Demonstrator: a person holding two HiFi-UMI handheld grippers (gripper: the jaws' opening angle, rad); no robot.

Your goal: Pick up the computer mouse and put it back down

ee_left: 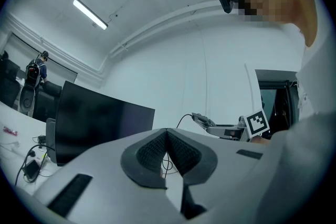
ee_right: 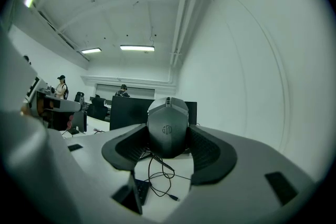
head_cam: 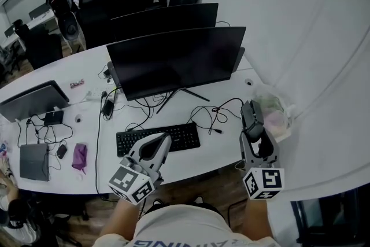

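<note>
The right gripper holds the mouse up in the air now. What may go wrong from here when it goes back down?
1. The right gripper grips the mouse only by its sides, so it might slip and drop.
2. Loose cables lie on the desk close by; the mouse may land on them and sit tilted.

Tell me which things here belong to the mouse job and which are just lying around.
Job:
mouse, clamped in the right gripper
desk, to set it back on

Lying about:
keyboard
monitor
loose cables
</note>
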